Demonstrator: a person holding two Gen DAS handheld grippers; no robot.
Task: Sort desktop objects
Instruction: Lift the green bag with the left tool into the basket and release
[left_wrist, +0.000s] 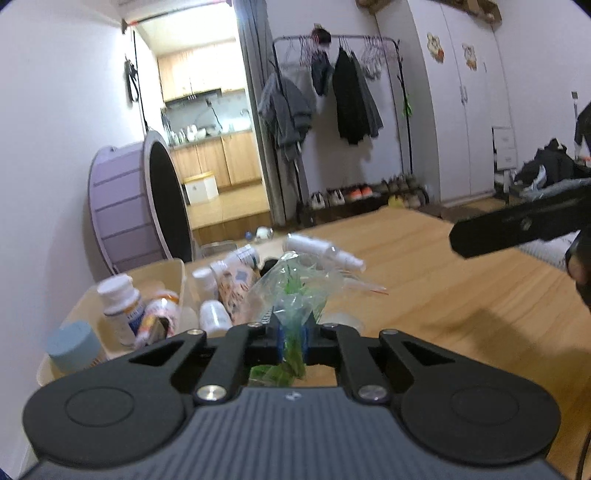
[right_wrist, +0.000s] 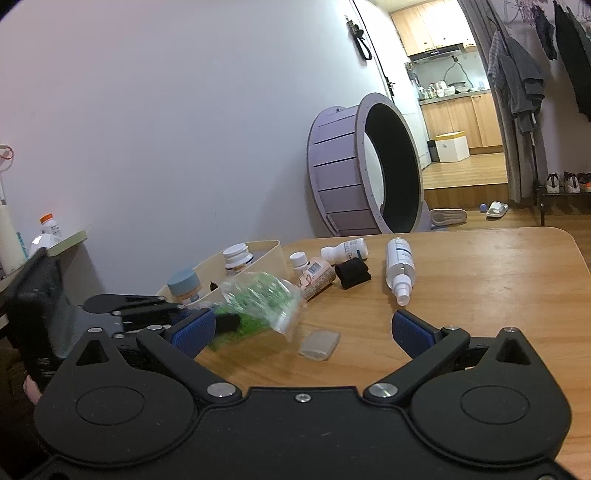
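Jaws of the left gripper (left_wrist: 291, 338) clamp a clear plastic bag (left_wrist: 295, 291) of green contents, lifted just right of the beige bin (left_wrist: 173, 273). Right gripper (right_wrist: 303, 328) hangs spread above the worktop (right_wrist: 480, 295).

bag (left_wrist: 295, 291): lower part hidden by tongs | bottle labels (left_wrist: 129, 314): blurred, unreadable

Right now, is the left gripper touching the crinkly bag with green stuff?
Touching. The left wrist view shows the left gripper pinching the bag between its blue pads.
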